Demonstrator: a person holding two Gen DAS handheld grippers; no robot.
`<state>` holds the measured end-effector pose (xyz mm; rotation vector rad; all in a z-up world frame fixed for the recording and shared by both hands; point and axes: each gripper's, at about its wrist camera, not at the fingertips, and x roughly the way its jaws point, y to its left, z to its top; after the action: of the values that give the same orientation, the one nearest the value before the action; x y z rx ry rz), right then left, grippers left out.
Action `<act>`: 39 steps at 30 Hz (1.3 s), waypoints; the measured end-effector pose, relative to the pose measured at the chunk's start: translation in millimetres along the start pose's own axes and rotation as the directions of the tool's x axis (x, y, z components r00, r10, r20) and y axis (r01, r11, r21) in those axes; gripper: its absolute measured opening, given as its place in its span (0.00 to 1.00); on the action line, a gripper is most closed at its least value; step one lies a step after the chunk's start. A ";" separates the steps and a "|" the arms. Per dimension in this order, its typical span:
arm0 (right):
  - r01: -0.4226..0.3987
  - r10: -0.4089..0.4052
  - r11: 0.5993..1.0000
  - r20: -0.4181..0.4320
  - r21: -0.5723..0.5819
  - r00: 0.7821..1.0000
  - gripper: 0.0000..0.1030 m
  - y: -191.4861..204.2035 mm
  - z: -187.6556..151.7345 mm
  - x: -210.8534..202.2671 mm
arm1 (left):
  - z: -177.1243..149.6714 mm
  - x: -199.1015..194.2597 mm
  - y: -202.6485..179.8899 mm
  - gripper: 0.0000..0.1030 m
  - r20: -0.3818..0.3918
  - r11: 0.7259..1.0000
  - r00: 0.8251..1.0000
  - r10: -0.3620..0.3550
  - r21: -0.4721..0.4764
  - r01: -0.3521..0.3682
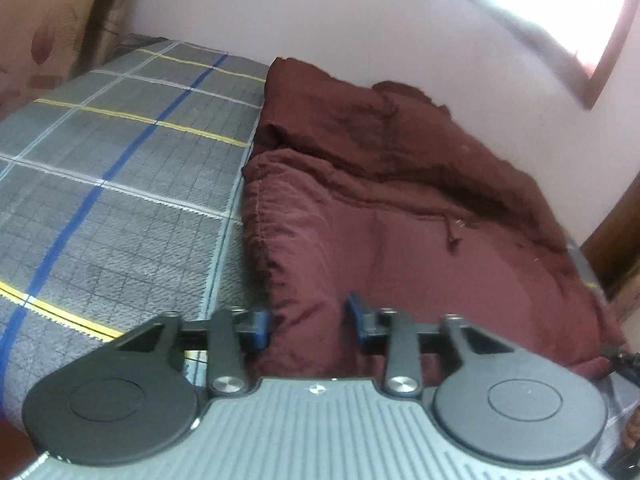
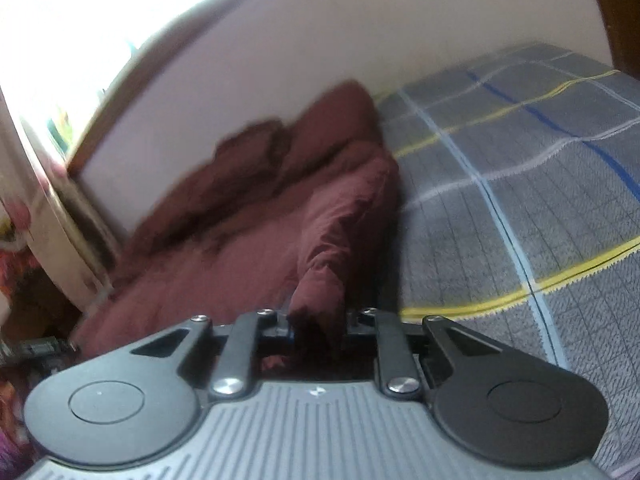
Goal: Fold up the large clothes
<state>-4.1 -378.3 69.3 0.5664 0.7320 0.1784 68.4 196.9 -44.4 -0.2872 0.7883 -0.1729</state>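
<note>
A large maroon garment (image 1: 400,208) lies in thick folded layers on the bed against the wall. In the left wrist view my left gripper (image 1: 310,320) is open, its blue pads (image 1: 260,324) standing either side of the garment's near left corner without closing on it. In the right wrist view the same garment (image 2: 240,240) is blurred. My right gripper (image 2: 318,330) is shut on a bunched, raised corner of the cloth (image 2: 320,280), which rises as a ridge toward the fingers.
The bed is covered by a grey checked sheet (image 1: 112,168) with blue, yellow and white stripes, which also shows in the right wrist view (image 2: 520,184). A pale wall (image 1: 320,20) runs behind, with a wood-framed window (image 1: 600,40). A patterned curtain (image 1: 48,40) hangs at far left.
</note>
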 end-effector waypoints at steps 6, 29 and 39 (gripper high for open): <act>-0.008 0.008 0.997 -0.004 0.078 1.000 0.39 -7.9 -0.5 13.0 | -4.5 14.3 -16.3 0.83 -0.001 0.996 1.000 -0.012 0.089 0.012; -0.380 0.311 0.871 0.251 0.310 0.917 0.12 44.7 -45.1 -118.3 | -26.7 -141.3 12.7 0.16 0.189 0.965 0.974 -0.124 -0.204 0.162; -0.383 0.278 0.837 0.299 0.391 0.913 0.13 27.9 80.0 -44.4 | 101.6 -93.4 -12.7 0.17 0.312 0.933 0.944 -0.110 -0.296 0.207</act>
<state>18.3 -404.4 158.6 1.1373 0.4359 0.2667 76.1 228.3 90.4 -0.6772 0.4955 -0.1494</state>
